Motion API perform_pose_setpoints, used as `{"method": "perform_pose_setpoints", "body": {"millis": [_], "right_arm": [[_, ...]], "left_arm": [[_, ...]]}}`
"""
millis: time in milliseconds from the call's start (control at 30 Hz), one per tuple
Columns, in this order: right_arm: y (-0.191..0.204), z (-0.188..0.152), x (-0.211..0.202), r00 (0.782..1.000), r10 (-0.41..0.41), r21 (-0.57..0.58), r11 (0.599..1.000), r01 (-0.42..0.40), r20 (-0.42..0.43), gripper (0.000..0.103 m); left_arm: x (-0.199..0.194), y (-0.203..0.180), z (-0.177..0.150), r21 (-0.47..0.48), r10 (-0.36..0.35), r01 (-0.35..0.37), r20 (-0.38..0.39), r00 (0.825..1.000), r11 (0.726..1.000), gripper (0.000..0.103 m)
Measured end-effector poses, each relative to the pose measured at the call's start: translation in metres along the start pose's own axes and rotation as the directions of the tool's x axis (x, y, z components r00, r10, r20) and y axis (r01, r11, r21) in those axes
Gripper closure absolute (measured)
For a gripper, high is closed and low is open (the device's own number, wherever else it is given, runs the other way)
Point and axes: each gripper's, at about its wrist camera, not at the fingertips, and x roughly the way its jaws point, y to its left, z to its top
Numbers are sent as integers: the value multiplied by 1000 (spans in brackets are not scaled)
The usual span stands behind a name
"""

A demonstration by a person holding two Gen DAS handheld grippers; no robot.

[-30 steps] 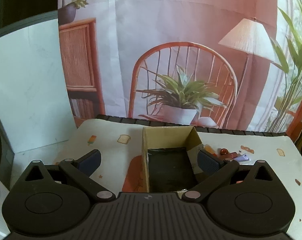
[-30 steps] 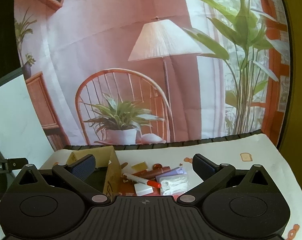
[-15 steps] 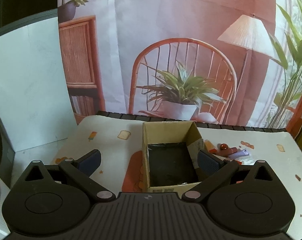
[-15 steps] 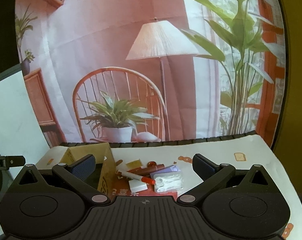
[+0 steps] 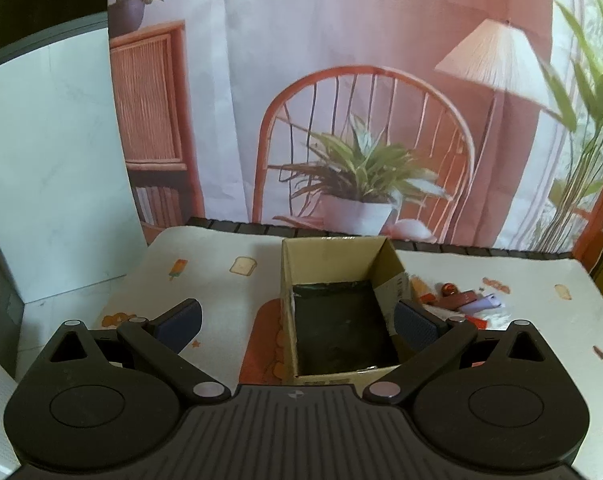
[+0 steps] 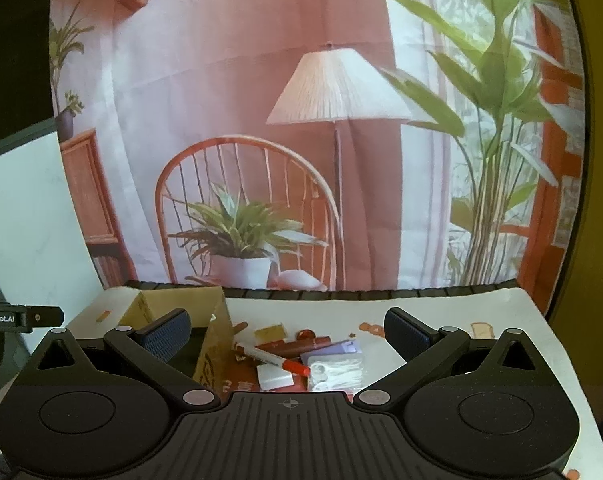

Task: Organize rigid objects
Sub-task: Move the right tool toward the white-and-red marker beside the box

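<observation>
An open cardboard box [image 5: 343, 254] with a black bottom stands on the table straight ahead of my left gripper [image 5: 297, 322], which is open and holds nothing. Its right fingertip [image 5: 415, 326] overlaps the box's right wall in this view. Small objects lie in a heap to the right of the box [image 6: 217, 332]: a white marker with a red cap [image 6: 273, 358], a white block [image 6: 275, 378], a yellow block [image 6: 269, 332], a brown tube [image 6: 297, 346], a purple piece [image 6: 341, 350] and a clear packet [image 6: 339, 372]. My right gripper [image 6: 287, 334] hangs open just short of the heap.
The table [image 5: 541, 320] wears a white cloth printed with toast and ice-lolly pictures. A printed backdrop of a chair, plant and lamp [image 5: 361, 140] closes off the far edge. A white board [image 5: 49, 168] stands at the left. The other gripper's body [image 6: 17, 317] shows at the far left of the right wrist view.
Both grippers have drawn back and risen slightly, so the box and the heap sit farther off and more fully in view. Both stay open.
</observation>
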Motion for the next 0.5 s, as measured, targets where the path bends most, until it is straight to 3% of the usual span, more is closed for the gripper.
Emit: {"method": "perform_pose_setpoints", "body": {"millis": [333, 500], "right_arm": [[-3, -10, 54, 997, 22, -43, 999, -25, -69, 0], [-3, -19, 84, 993, 24, -81, 996, -34, -111, 0]], "left_arm": [[54, 3, -8, -40, 27, -30, -70, 997, 999, 1], [78, 3, -15, -39, 21, -25, -101, 995, 999, 7]]}}
